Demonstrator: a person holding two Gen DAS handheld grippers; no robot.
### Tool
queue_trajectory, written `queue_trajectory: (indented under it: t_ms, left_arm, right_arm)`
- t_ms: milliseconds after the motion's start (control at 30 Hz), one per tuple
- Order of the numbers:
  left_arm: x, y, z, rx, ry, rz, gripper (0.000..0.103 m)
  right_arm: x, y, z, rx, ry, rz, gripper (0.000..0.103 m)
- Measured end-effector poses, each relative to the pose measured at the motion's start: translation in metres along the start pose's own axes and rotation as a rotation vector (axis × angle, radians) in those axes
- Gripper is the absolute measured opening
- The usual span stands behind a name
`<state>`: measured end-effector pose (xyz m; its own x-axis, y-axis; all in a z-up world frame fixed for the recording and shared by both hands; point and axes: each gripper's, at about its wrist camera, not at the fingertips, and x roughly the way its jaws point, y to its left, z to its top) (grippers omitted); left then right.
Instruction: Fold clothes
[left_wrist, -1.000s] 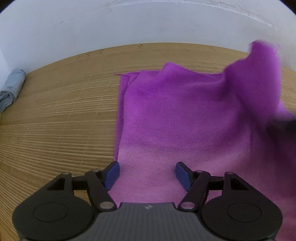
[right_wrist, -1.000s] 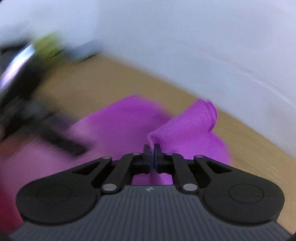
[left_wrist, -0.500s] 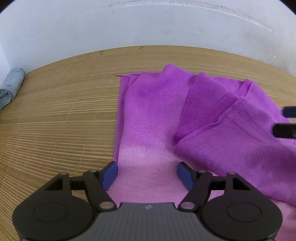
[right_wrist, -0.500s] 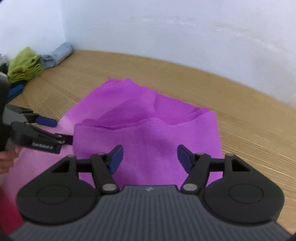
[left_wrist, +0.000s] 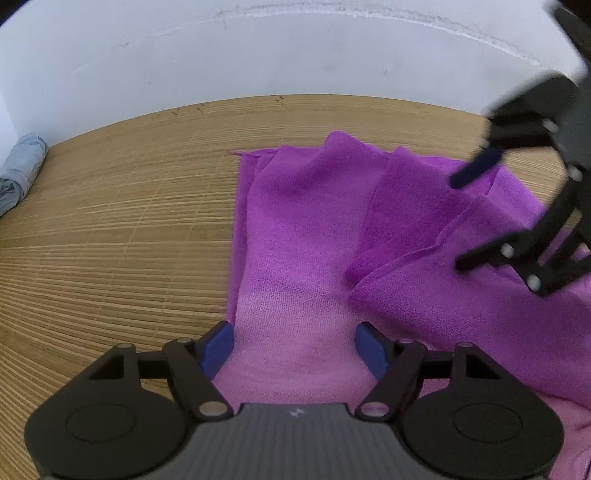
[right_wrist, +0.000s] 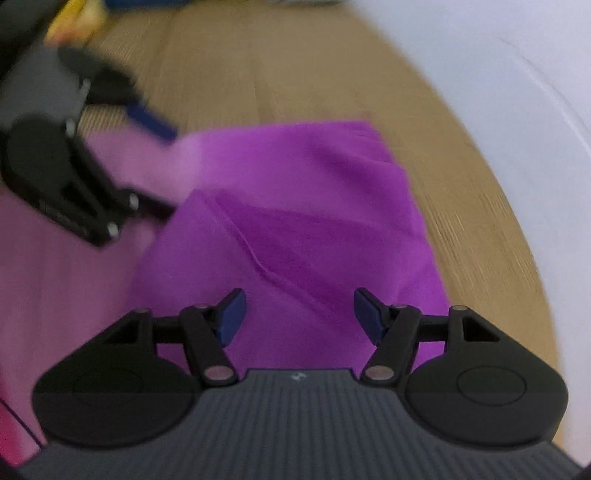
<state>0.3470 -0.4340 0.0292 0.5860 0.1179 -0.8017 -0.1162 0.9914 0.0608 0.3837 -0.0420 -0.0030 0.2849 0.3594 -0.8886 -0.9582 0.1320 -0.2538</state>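
Nearest in the left wrist view: left gripper (left_wrist: 295, 345), jaws spread wide w/ nothing between them, low over the pale pink near end of the purple garment (left_wrist: 295, 229). Right gripper (right_wrist: 298, 314) likewise: jaws wide apart, gripping nothing, above the deeper purple part; its view is motion-blurred.

Progress, as a judgement: one fold looks done. A flap (left_wrist: 461, 295) from the right side lies over the body of the garment, its edge running diagonally toward the middle. It's rumpled, not squared. Left side is unfolded apart from a narrow doubled strip along the edge. So early-to-mid stage; remaining is prob. folding the left side in, smoothing, then folding end to end. What kind of garment it is can't be told.

Materials: fabric is soft, fine knit w/ a slightly fuzzy nap, limp, drapes into soft ridges rather than sharp creases. Colour fades from pale pink near the left gripper to saturated purple farther out. It lies on the counter (left_wrist: 129, 229), which has a bamboo-mat look: thin parallel slats, tan, matte.

Farther out: the far edge of the garment is uneven w/ a peaked bump. At far left a rolled grey cloth (left_wrist: 22, 173) sits against the white wall (left_wrist: 258, 48), well apart from the garment.
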Motion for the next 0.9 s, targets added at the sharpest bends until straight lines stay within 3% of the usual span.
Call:
queue_trajectory:
  t_ms: [100,333,400,433,667,900]
  left_arm:
    - [0.0,-0.001,0.0,-0.003,-0.004,0.0,0.076]
    - [0.001,0.004,-0.003,-0.028,-0.011,-0.011,0.08]
    - [0.002,0.004,-0.002,-0.033,-0.012,-0.013,0.081]
    - [0.001,0.004,-0.002,-0.036,-0.012,-0.015,0.081]
    - [0.004,0.002,-0.001,-0.017,-0.015,0.0,0.081]
    - [0.007,0.003,0.002,-0.011,-0.015,0.006,0.081]
  right_arm:
    - [0.018,-0.009,0.02,-0.069,0.096,0.098,0.066]
    - [0.036,-0.031,0.034,0.021,0.237,0.299,0.063]
    - [0.032,-0.027,0.036,0.002,0.231,0.302,0.044]
    - [0.029,-0.026,0.037,0.0,0.229,0.304,0.011]
    - [-0.004,-0.024,0.032,-0.036,0.253,0.239,0.008]
    - [-0.008,-0.023,0.018,-0.097,0.316,0.08,0.007]
